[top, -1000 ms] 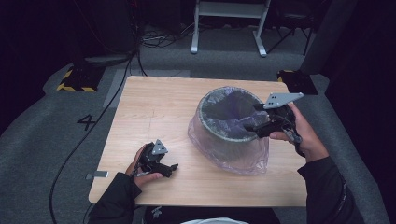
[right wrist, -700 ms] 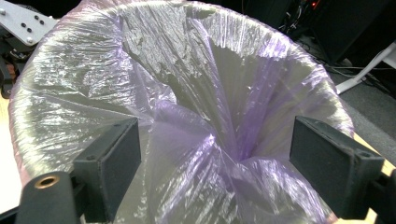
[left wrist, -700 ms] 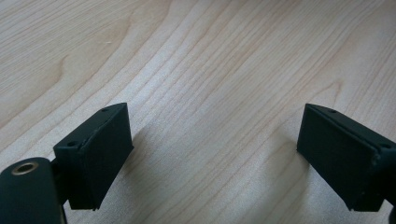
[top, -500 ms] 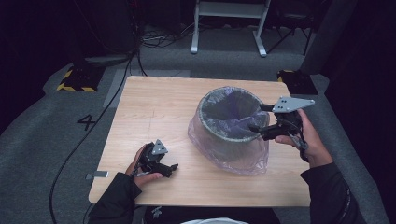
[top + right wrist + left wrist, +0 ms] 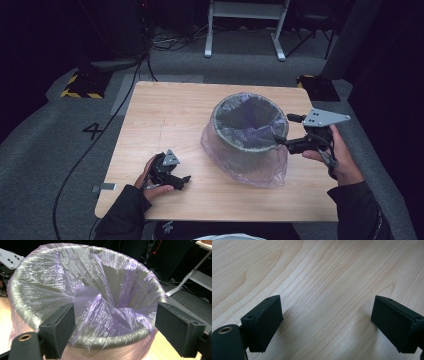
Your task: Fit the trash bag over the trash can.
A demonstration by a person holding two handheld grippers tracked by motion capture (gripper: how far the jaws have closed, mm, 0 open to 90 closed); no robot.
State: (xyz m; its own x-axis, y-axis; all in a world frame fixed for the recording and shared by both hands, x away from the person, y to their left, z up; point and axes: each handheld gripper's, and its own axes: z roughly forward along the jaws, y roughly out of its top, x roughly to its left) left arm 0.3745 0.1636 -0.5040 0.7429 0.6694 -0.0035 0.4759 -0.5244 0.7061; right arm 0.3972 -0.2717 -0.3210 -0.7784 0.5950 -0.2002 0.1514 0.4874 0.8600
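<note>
The bin (image 5: 248, 131) stands upright, mouth up, purple liner (image 5: 260, 170) draped outside. The right hand-held gripper (image 5: 280, 141) is spread at its rim; the left hand-held gripper (image 5: 186, 178) is spread on the bare surface (image 5: 165, 115).

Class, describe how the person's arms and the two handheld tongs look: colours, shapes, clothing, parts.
Both arms wear dark sleeves. The left tongs and right tongs are black, each topped by a grey three-cornered plate with small holes. Their jaws are flat, black rectangular blocks.

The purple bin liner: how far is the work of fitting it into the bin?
Done: the purple bin liner lines the bin and folds over its rim, with the skirt hanging loose down to the table. In hand: the right tool, open, faces the near rim. The left tool rests open on the table. Left, probably: tidying the loose skirt.
</note>
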